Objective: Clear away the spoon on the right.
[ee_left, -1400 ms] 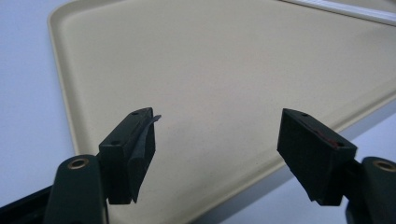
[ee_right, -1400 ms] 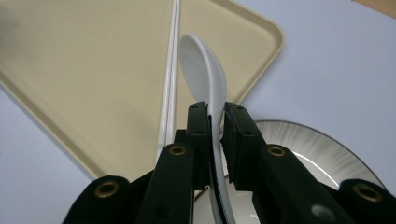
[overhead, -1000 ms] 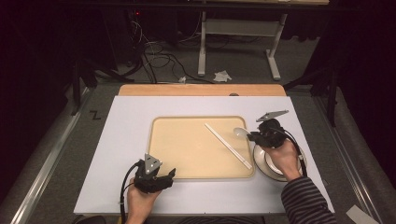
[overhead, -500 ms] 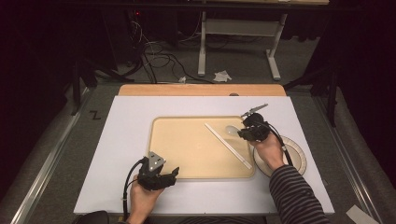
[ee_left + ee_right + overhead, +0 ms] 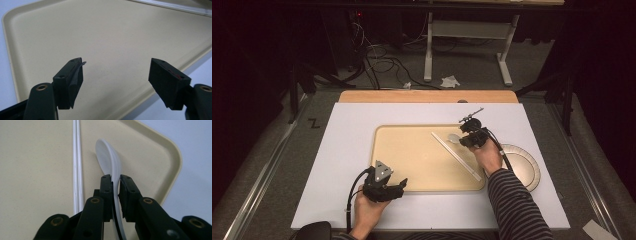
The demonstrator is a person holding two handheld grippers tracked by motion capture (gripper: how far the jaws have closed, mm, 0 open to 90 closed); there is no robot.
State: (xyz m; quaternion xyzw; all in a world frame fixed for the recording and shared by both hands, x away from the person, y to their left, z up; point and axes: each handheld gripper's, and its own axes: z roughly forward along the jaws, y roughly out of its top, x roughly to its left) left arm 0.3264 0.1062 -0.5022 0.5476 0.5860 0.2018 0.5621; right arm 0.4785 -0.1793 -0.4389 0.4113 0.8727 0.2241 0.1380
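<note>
A beige tray (image 5: 412,165) (image 5: 112,35) (image 5: 37,157) lies on the white mat. My right gripper (image 5: 464,138) (image 5: 115,182) is shut on the handle of a white spoon (image 5: 454,138) (image 5: 110,157), whose bowl rests on the tray near its far right corner. White chopsticks (image 5: 457,156) (image 5: 77,170) (image 5: 175,6) lie side by side on the tray, just beside the spoon. My left gripper (image 5: 399,186) (image 5: 117,82) hovers open over the tray's near edge, nothing between its jaws.
A round white plate (image 5: 524,165) sits on the mat to the right of the tray, partly behind the right forearm. A wooden board edge (image 5: 427,96) runs along the mat's far side. Table legs and cables stand on the floor beyond.
The right gripper has moved left from above the plate onto the tray, carrying the spoon. The left gripper has barely shifted.
</note>
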